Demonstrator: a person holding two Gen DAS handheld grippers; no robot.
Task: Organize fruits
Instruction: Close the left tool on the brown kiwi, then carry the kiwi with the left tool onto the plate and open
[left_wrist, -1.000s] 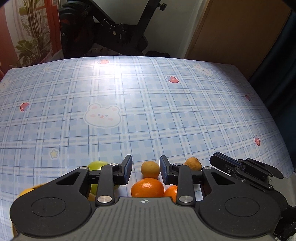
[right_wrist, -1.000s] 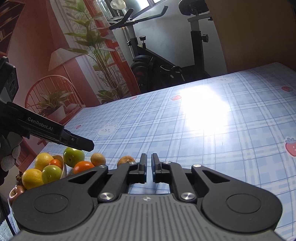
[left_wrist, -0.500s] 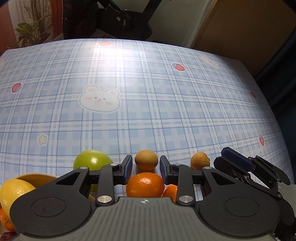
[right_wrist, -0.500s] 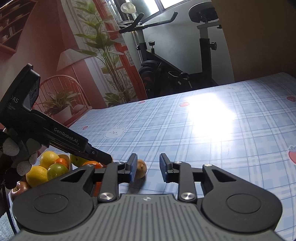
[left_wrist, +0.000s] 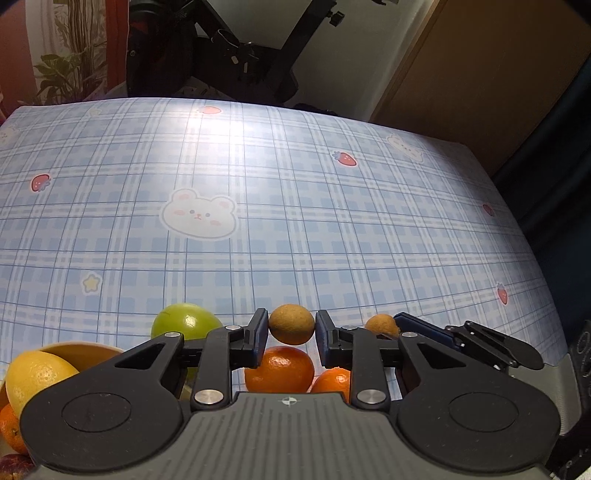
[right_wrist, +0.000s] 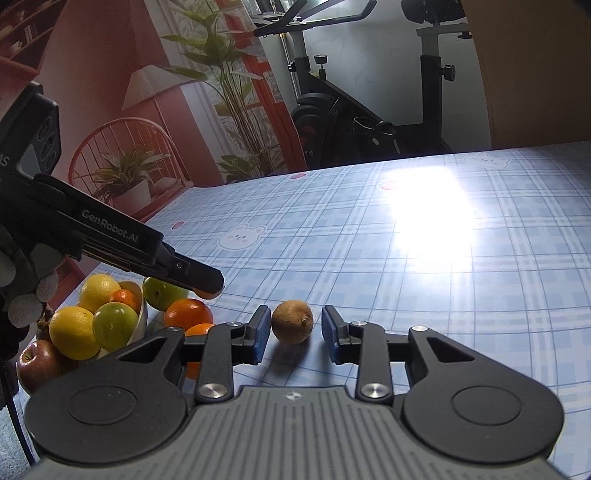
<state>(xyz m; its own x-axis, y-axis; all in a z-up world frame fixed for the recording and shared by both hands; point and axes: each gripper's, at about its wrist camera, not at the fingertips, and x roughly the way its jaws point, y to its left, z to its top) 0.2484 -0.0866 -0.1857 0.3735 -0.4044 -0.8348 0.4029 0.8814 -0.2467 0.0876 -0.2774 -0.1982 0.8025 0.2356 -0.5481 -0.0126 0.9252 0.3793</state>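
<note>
A small brown fruit (left_wrist: 291, 324) is gripped between the pads of the left gripper (left_wrist: 291, 332), just beyond the oranges (left_wrist: 279, 369). A second brown fruit (right_wrist: 292, 321), resting on the checked tablecloth (right_wrist: 406, 258) right of the oranges, is framed untouched by the parted right gripper (right_wrist: 291, 334). The fruit bowl (right_wrist: 142, 314) is seen left of the oranges.

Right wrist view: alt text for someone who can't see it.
Open right tongs straddle a brown fruit on a plaid table, pads clear of it. At left, the left tongs pinch a small orange fruit by a bowl.

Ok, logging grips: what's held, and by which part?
The left gripper pinches a small brown fruit across its sides; the right gripper stands open around a second brown fruit, untouched.
</note>
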